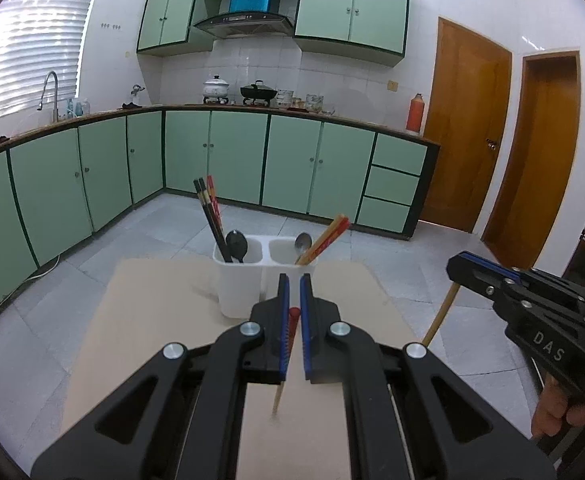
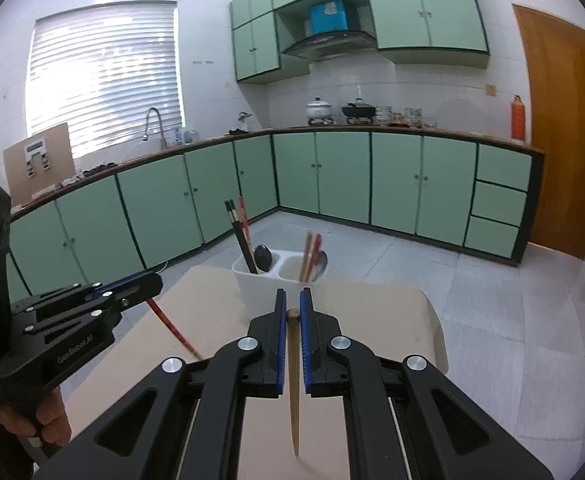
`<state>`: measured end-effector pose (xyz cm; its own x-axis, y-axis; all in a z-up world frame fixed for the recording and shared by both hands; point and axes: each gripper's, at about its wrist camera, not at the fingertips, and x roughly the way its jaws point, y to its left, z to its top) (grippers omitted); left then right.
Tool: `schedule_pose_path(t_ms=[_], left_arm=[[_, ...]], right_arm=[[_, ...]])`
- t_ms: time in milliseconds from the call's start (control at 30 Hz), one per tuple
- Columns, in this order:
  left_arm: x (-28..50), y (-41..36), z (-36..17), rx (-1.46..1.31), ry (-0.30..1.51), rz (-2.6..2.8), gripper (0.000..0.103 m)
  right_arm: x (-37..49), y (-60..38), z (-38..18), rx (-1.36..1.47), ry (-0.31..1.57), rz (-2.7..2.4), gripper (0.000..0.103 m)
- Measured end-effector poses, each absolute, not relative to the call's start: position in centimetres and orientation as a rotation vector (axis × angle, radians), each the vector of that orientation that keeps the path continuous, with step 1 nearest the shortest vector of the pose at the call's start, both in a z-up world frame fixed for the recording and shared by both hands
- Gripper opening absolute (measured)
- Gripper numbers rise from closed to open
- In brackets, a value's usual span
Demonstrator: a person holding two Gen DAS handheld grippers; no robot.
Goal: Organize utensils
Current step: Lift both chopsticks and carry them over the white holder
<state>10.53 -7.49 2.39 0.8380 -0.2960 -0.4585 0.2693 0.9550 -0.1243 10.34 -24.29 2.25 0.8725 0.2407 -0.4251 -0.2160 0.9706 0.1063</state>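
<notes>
Nearest to us, our left gripper (image 1: 294, 280) has its jaws closed on a red chopstick (image 1: 292, 326), whose pale tip hangs below them over the desk (image 1: 152, 320). Our right gripper (image 2: 293, 294) has its jaws clamped on a brown chopstick (image 2: 293, 360), which also points down below them. Just ahead of both jaws stands a white two-part holder (image 1: 244, 280): dark chopsticks (image 1: 212, 220) and a black spoon (image 1: 237, 245) in its left part, red chopsticks (image 1: 326, 238) and a metal spoon (image 1: 302, 243) in its right.
</notes>
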Motion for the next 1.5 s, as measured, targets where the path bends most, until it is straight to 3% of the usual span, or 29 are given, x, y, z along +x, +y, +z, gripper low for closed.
schedule_pose_path(t_ms=[733, 1500], left_arm=[[13.5, -5.7, 5.6, -0.108, 0.451, -0.319, 0.000], [13.0, -5.2, -6.8, -0.044, 0.715, -0.254, 0.001]], right_arm=[[14.1, -23.6, 5.4, 0.058, 0.434, 0.338, 0.006], [13.3, -26.1, 0.2, 0.110, 0.506, 0.250, 0.007]])
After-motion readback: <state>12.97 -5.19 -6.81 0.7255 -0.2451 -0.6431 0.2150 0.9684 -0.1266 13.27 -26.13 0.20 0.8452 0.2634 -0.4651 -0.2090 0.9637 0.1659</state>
